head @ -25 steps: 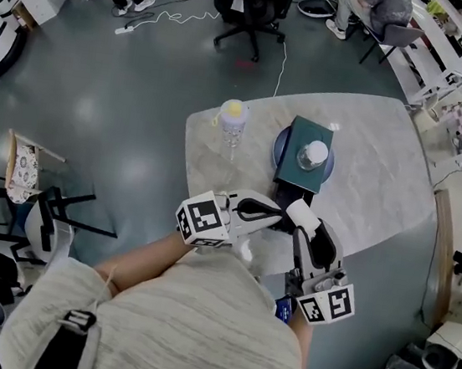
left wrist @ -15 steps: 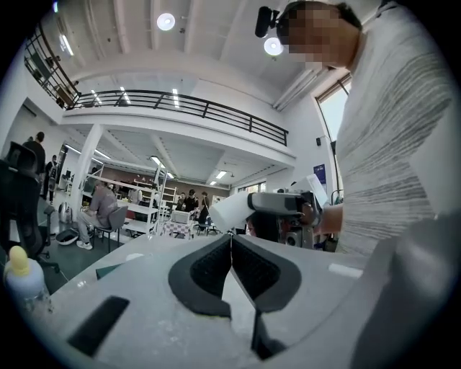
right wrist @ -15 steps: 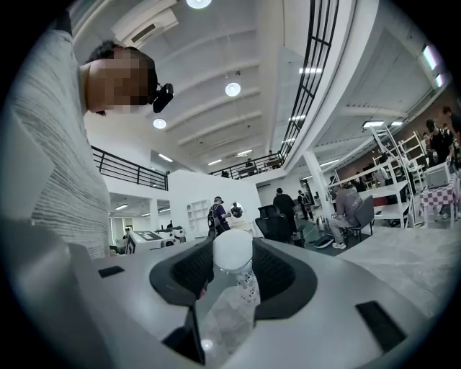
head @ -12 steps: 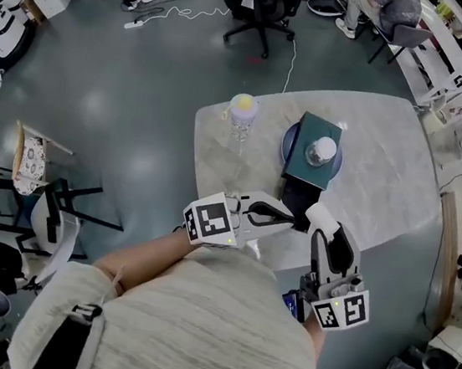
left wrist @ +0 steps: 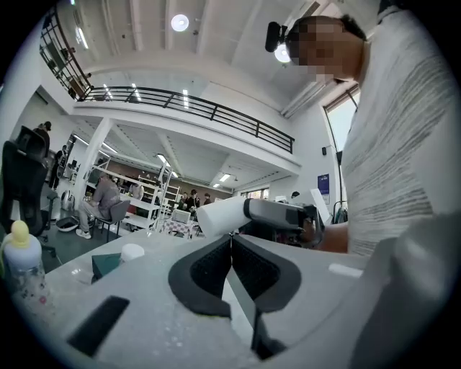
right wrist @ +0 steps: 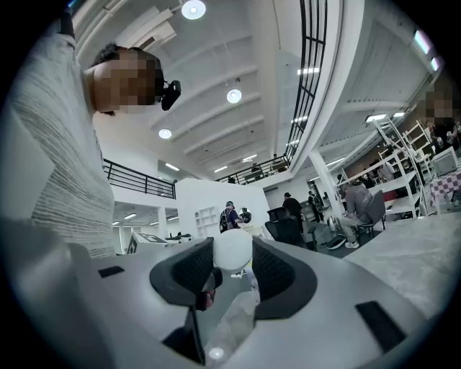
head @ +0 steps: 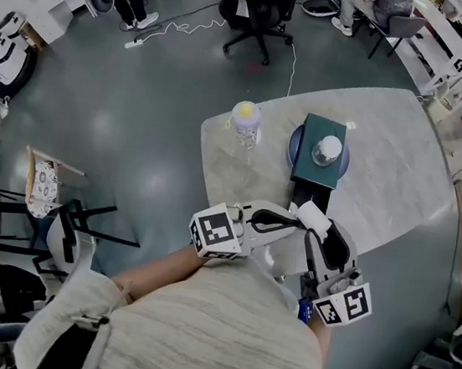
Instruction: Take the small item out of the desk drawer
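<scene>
My right gripper point(head: 311, 219) is near the table's front edge, pointing away from my body. It is shut on a small white round item point(head: 306, 214). In the right gripper view that item point(right wrist: 233, 249) sits between the two dark pads at their tips. My left gripper point(head: 292, 222) points right, its tip just beside the white item, and its jaws are shut with nothing between them point(left wrist: 230, 241). From the left gripper view the white item point(left wrist: 212, 216) shows just beyond the jaws. No drawer is in view.
On the marble table point(head: 402, 168) stand a clear bottle with a yellow cap point(head: 246, 121) and a dark green box point(head: 319, 170) on a blue plate point(head: 291, 149), with a white round lid point(head: 328, 148) on top. An office chair point(head: 254, 5) stands beyond the table. A stool point(head: 66, 217) is on the left.
Both grippers have kept their pose, tips close together, and the right still grips the white item. The head view has shifted, so the table now sits further right.
</scene>
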`<state>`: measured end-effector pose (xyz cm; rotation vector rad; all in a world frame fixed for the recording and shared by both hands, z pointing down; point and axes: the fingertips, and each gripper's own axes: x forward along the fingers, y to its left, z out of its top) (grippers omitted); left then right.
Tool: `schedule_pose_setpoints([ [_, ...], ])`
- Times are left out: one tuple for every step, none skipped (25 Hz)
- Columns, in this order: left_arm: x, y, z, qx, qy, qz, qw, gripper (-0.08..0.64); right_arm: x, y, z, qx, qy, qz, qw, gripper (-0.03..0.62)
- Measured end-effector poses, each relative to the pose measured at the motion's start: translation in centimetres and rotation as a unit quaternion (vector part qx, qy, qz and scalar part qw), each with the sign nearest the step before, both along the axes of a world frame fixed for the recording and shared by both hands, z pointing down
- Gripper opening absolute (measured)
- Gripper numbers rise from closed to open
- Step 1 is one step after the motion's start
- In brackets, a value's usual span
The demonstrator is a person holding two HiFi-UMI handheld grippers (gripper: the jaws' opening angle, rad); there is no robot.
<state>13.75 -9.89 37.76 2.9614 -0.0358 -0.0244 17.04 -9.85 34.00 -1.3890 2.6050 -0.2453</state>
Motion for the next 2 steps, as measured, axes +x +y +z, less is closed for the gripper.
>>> schedule_pose_setpoints([
  [-0.02,-0.10,0.01,-0.001,0.002,-0.003,1.0000,0.015,0.09,-0.03,-0.05,0.001,-0.001,0.001,1.000,0.167],
  [-0.04,-0.20,0.02,-0.003,0.003,-0.006,1.0000,0.015,0.18,-0.07,-0.11,0.002,-0.002,0.001,1.000,0.167],
])
